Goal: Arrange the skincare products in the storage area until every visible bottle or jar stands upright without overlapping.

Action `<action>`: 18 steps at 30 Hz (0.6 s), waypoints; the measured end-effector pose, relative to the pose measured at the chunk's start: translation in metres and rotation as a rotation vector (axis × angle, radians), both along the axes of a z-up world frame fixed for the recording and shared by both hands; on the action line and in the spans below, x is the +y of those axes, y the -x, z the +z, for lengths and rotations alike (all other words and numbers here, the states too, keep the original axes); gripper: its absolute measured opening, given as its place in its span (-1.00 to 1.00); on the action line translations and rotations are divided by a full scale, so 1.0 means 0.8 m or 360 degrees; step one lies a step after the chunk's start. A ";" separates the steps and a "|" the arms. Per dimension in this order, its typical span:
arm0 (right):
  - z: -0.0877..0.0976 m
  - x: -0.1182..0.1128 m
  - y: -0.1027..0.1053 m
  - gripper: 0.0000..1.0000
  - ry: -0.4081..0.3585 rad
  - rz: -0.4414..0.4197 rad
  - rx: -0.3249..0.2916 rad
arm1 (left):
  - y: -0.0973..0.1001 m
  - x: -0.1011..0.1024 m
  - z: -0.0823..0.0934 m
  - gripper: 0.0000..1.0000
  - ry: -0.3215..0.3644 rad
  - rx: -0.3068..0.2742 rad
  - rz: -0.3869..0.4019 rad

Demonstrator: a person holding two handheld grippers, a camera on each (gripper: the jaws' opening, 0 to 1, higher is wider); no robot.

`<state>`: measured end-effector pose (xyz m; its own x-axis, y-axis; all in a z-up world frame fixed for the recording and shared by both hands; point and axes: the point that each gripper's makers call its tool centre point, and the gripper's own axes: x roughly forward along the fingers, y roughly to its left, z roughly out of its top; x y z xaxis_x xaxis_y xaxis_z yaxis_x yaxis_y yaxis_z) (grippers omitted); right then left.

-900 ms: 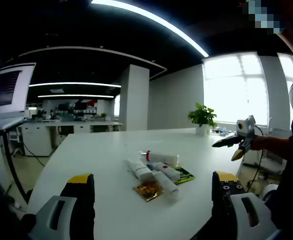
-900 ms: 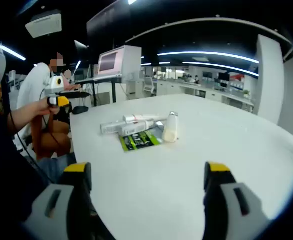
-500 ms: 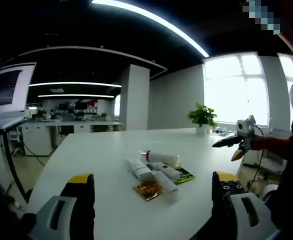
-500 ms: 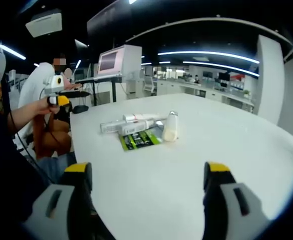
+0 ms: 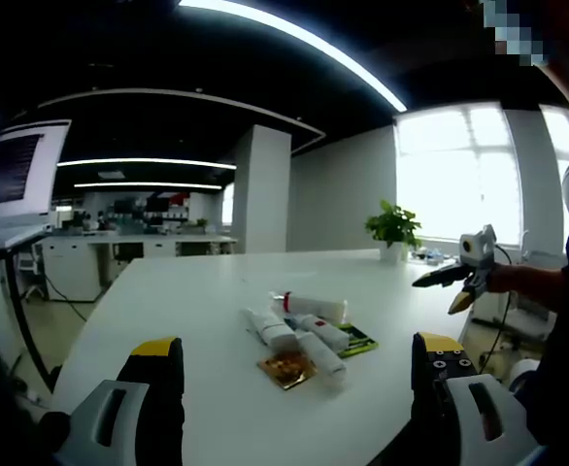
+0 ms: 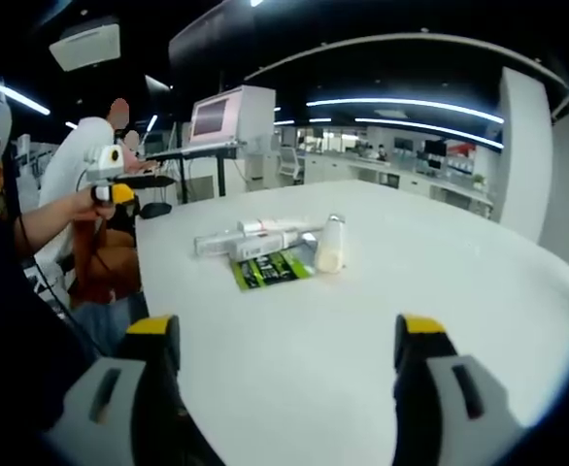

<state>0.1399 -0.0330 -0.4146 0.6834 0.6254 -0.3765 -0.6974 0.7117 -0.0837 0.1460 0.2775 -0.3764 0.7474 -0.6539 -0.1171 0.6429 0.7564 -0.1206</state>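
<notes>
**Wide jaws, lying tubes, nothing held**

Both sets of jaws stand wide apart and hold nothing. Low in the left gripper view, the left gripper (image 5: 294, 388) faces the tubes (image 5: 299, 330), which lie flat in a touching pile mid-frame on the white table (image 5: 187, 291). Right of them hangs the right gripper (image 5: 456, 284). A careless push could roll one tube away, since they are round.

bare table (image 6: 382, 291) all round, tubes (image 6: 255, 241) clustered mid-table

Dim room from my tongs; ceiling light strips (image 5: 294, 44) glare, window (image 5: 456, 180) blown out, edges bend hard, far background soft.
</notes>
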 end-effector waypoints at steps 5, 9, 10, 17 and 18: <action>0.000 -0.001 -0.001 0.86 -0.0003 -0.0007 0.0005 | 0.000 -0.001 0.000 0.99 -0.0005 0.0001 -0.0003; -0.003 -0.001 -0.001 0.86 0.0001 -0.0007 0.0014 | -0.001 -0.001 -0.001 0.99 -0.0008 0.0002 -0.0004; -0.003 0.000 -0.001 0.87 -0.0010 -0.0003 0.0017 | -0.001 -0.001 -0.001 0.99 -0.0015 0.0002 -0.0002; -0.001 -0.001 -0.002 0.85 -0.0008 -0.0010 0.0012 | -0.001 -0.002 0.000 0.99 -0.0013 -0.0002 -0.0006; -0.001 -0.001 -0.002 0.84 -0.0008 -0.0009 0.0011 | 0.000 -0.003 0.000 0.99 -0.0007 0.0002 -0.0011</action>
